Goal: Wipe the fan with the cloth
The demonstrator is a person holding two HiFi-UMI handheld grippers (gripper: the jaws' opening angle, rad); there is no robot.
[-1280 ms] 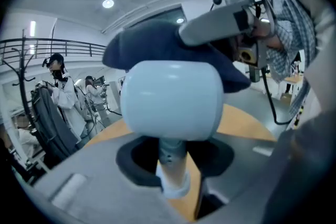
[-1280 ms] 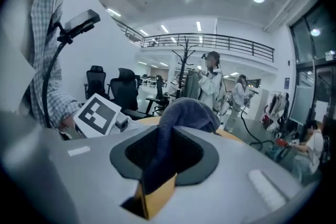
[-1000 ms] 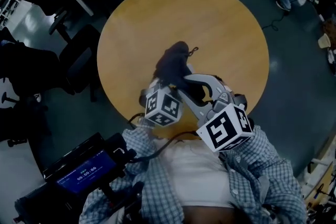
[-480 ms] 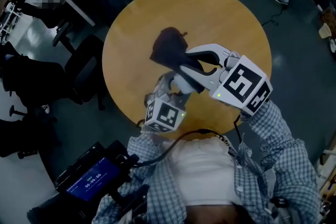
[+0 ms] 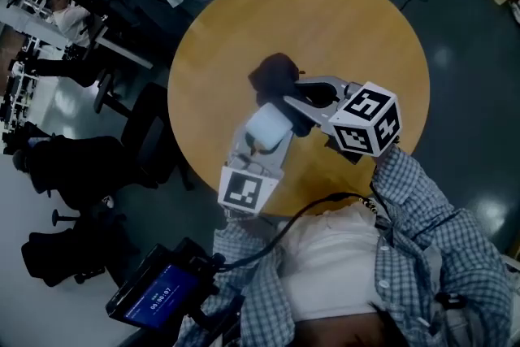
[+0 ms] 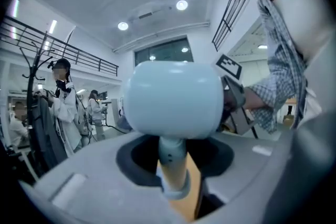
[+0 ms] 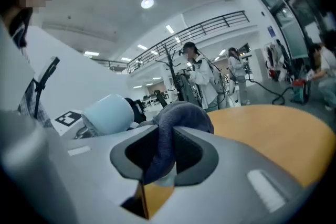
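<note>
Handheld fan (image 6: 173,99) pinched by its stem in the left tongs (image 6: 173,181), dark cloth (image 7: 181,115) clamped in the right tongs (image 7: 164,160), cloth just beside the pale blue fan head, both held above the round wooden counter (image 5: 325,28).

Both tongs are over the near half of the round counter (image 5: 349,20), the left tongs (image 5: 262,149) to the left of the right tongs (image 5: 294,93) and nearer the person. The fan (image 5: 268,128) has its stem between the left tongs' jaws and its head beyond their tips. The cloth (image 5: 275,75) sits between the right tongs' jaws and bunches out past them, just beside the fan's head, on its far side. A chair (image 5: 154,122) stands on the floor left of the counter.
</note>
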